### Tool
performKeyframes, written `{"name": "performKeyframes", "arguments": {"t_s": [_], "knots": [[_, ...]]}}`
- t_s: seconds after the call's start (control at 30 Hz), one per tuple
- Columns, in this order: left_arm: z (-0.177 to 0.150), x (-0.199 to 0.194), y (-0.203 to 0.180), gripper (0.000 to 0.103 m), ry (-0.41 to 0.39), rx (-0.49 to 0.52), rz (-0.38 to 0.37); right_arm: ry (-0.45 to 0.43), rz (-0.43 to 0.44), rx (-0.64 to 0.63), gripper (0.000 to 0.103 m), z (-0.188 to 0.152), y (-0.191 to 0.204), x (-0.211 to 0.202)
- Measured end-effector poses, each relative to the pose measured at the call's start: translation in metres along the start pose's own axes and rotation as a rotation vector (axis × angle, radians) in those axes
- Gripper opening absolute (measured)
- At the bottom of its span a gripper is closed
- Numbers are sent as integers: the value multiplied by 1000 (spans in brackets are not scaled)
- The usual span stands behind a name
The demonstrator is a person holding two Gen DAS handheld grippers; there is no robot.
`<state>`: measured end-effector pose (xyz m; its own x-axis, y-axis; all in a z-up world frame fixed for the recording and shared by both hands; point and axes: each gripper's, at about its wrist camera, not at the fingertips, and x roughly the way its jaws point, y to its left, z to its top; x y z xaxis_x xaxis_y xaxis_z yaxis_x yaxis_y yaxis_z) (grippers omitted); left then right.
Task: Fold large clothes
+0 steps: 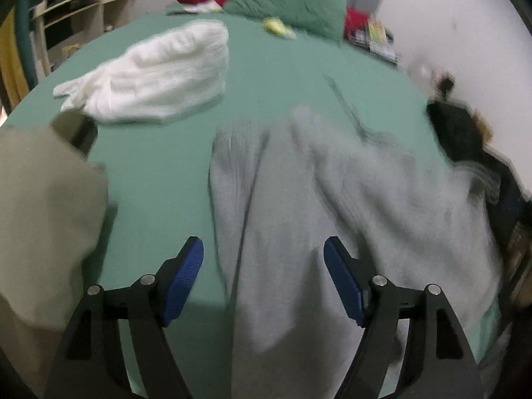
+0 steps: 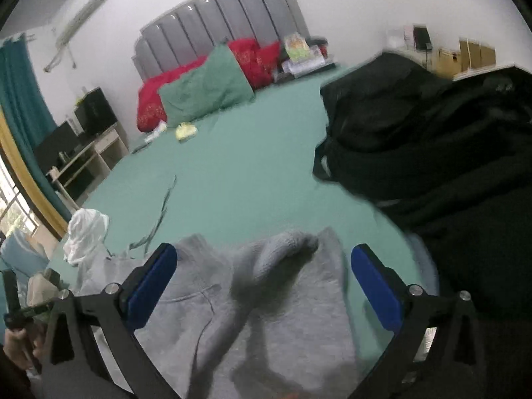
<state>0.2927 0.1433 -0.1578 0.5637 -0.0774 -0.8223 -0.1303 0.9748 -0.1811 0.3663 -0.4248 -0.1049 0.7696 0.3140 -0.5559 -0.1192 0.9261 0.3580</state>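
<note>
We've got the grey sweatshirt (image 2: pixel 286 302) lying on the green bedsheet (image 1: pixel 266 76) at the near edge of the bed, w/ one sleeve (image 2: pixel 282 256) folded in across the body and a drawcord showing on the front; it's rumpled and blurred in the left wrist view. Our left gripper (image 1: pixel 262 279) hangs over its left part, jaws spread wide, blue pads (image 1: pixel 184 282) clear of the cloth, nothing gripped. Our right gripper (image 2: pixel 264 286) hovers above the sweatshirt too, released, jaws as wide apart as they go, the fabric below and between them but not pinched. Farther out: a white garment (image 1: pixel 156 73) lies crumpled on the sheet to the left, a beige cloth (image 1: pixel 43 219) at the left edge, a black pile of clothes (image 2: pixel 429 139) on the right. At the head of the bed sit a green pillow (image 2: pixel 206 86) and red bedding (image 2: pixel 159 96) against a grey padded headboard (image 2: pixel 226 16). Small yellowish item (image 2: pixel 186 130) near the pillow, can't tell what. A hand (image 2: pixel 16 345) shows bottom-left in the right wrist view, holding the other tool.
</note>
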Motion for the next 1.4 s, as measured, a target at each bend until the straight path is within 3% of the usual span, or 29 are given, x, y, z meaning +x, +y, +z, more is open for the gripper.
{"name": "performKeyframes", "arguments": {"t_s": [0.1,0.23,0.3,0.37,0.4,0.43,0.47,0.53,0.63,0.77,0.9,1.0,1.1,1.17,1.2,1.27,1.33,1.4], "knots": [[-23,15,-7,78,74,49,65,44,-8,119,103,-5,-18,-7],[-38,24,-14,77,115,78,16,92,2,173,103,-49,-27,-35],[-41,20,-16,59,105,85,1,130,-46,150,103,-74,-23,-46],[-47,12,-21,24,89,119,16,182,-103,133,98,-99,-21,-51],[-49,7,-23,17,81,131,30,215,-114,140,91,-109,-21,-50],[-51,0,-22,15,67,123,37,261,-100,154,65,-120,-23,-45],[-53,-5,-19,14,58,98,29,319,-75,167,30,-131,-24,-36],[-54,-18,-11,13,37,35,13,339,-71,134,16,-140,-18,-29],[-62,-44,-7,13,15,-22,-18,321,-59,123,9,-134,-13,-42],[-80,-80,-8,13,7,-52,-44,250,-5,184,8,-134,-20,-83],[-106,-100,-1,13,45,-97,-54,215,1,158,8,-146,-16,-133],[-134,-98,14,14,109,-153,-73,255,0,185,8,-173,-27,-153],[-147,-82,22,22,181,-157,-61,369,-20,214,10,-187,-36,-134],[-143,-83,22,43,175,-150,-29,373,-46,189,18,-183,-35,-129],[-138,-86,20,48,156,-137,9,346,-73,165,21,-178,-33,-130],[-125,-96,12,63,91,-93,61,289,-123,133,39,-171,-29,-136],[-107,-101,-3,63,29,-20,82,221,-146,133,54,-162,-28,-141],[-91,-95,-18,64,17,38,79,148,-138,149,56,-154,-26,-144]]}}
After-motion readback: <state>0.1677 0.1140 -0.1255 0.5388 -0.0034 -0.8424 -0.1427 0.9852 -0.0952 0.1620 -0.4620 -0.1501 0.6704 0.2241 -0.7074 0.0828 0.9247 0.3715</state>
